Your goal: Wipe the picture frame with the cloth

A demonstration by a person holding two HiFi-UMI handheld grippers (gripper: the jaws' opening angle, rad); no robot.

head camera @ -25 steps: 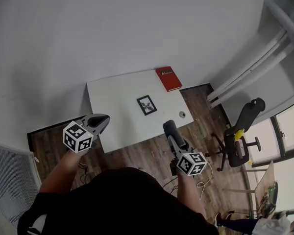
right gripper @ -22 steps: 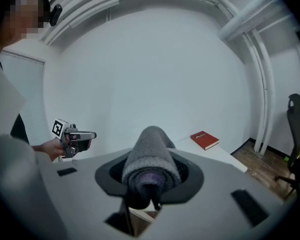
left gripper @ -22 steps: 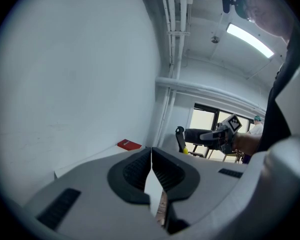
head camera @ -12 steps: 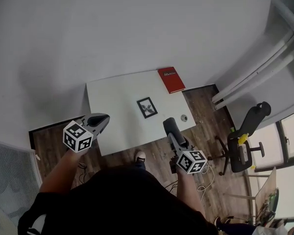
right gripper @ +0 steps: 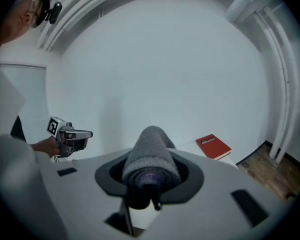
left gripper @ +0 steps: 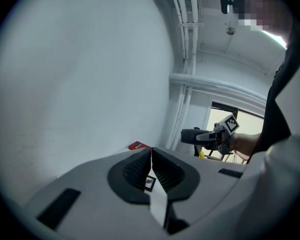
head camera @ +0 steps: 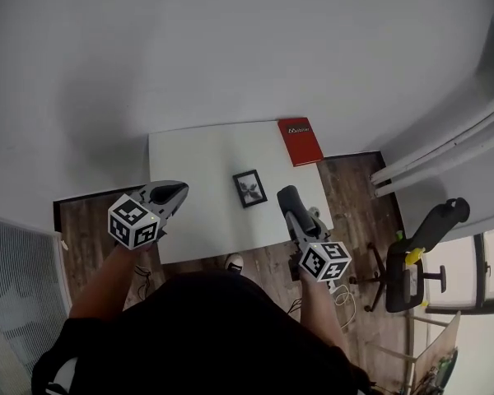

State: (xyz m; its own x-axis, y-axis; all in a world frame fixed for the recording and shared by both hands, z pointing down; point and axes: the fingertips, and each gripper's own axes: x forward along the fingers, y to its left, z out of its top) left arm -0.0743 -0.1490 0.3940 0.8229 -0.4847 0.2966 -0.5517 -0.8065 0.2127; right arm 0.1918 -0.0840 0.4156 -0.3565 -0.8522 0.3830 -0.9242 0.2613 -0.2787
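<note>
White and smooth, the rectangular table [head camera: 189, 163] on wood-plank floor [head camera: 354, 179] bears the small black picture frame [head camera: 249, 188] mid-surface and a red book [head camera: 300, 141] at its corner, while your right gripper [head camera: 295, 220] clamps a rolled, nubbly grey cloth [right gripper: 151, 156] and your left gripper [head camera: 178, 191] is closed on nothing.

Picture frame [head camera: 249, 188] mid table [head camera: 189, 167]; book [head camera: 300, 141] on far right corner; chair [head camera: 420, 253] further right.

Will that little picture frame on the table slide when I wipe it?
Probably: the picture frame looks small and light, lying flat, unheld, on the smooth white table, so it may skid. Lying flat, it shouldn't tip.
</note>
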